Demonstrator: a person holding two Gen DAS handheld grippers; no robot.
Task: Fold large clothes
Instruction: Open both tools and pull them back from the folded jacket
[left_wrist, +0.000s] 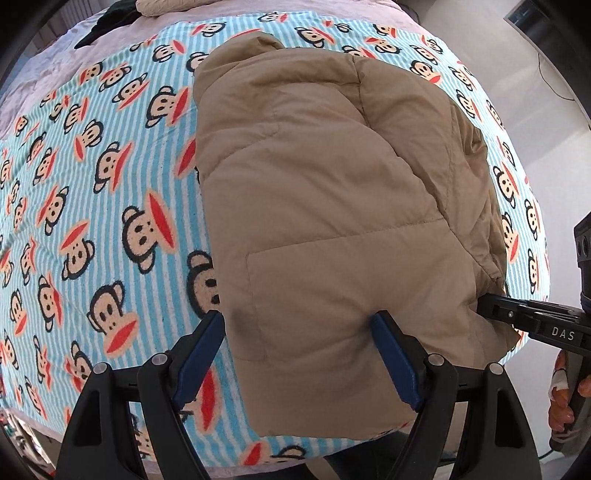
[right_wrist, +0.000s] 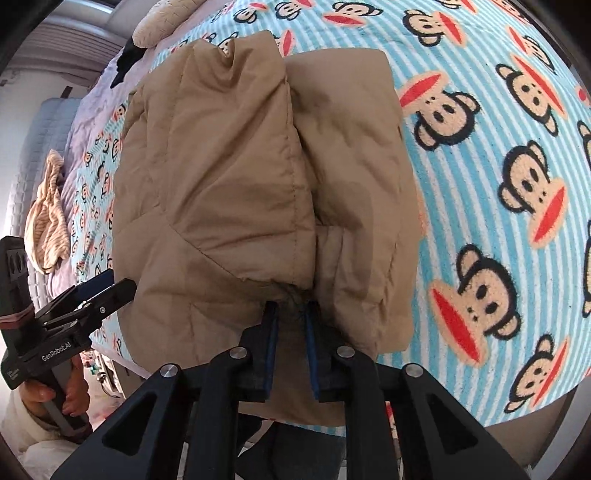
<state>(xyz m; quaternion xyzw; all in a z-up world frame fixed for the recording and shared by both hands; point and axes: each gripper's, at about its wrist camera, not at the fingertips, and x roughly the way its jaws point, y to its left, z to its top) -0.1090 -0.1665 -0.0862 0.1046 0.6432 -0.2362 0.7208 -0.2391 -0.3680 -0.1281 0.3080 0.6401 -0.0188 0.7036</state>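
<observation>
A home bedroom: a bed (left_wrist: 48, 55) under a monkey-print blanket (left_wrist: 110, 206) (pillow (right_wrist: 159, 22) at the far end).

Grippers at the jacket's near edge

Left gripper (left_wrist: 299, 325) spreads wide over the jacket (left_wrist: 325, 192) hem; right gripper (right_wrist: 290, 314) pinches a bunched jacket fold beside it.

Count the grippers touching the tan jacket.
2: the left gripper straddles the tan jacket near hem, open; the right gripper pinches its bunched cuff.
</observation>
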